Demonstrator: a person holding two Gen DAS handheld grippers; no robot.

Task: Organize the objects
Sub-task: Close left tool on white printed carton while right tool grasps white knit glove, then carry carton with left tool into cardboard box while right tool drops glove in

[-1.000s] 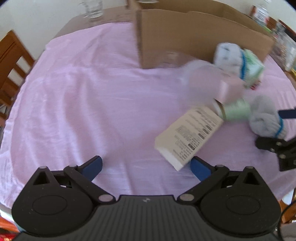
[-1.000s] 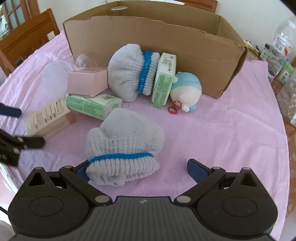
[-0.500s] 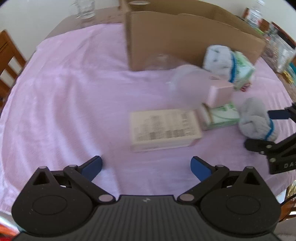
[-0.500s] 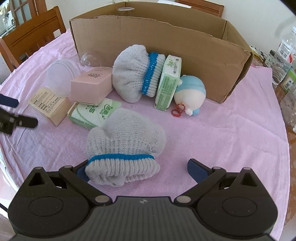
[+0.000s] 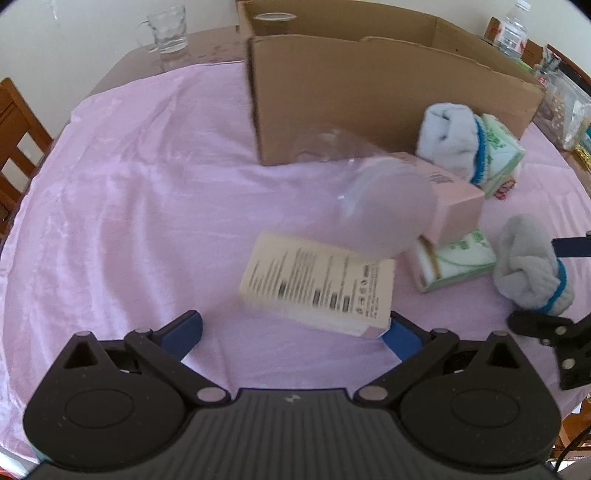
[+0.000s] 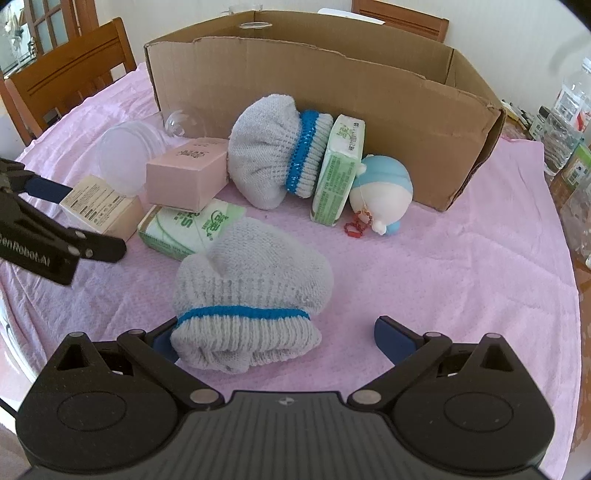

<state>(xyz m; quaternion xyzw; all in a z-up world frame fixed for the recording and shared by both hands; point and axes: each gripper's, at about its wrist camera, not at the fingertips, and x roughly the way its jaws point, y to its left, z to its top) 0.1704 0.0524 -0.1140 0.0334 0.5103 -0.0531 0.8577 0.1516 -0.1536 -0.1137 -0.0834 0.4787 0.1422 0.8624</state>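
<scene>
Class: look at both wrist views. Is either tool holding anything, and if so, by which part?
Nothing is held. The left tool is open, with the cream box lying between its fingers ungripped. The right tool is open around the grey knit hat's cuff.

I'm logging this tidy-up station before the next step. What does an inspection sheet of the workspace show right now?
Surface: pink cloth over the table.
Job's things: cardboard box; two knit hats; cream box; pink box; tissue packs; round toy; clear lid.
Clutter: glass mug; bottles.
Claws: left claw open by the cream box; right claw open around the near hat.
Cables: nothing seen.
Surroundings: wooden chairs.
</scene>
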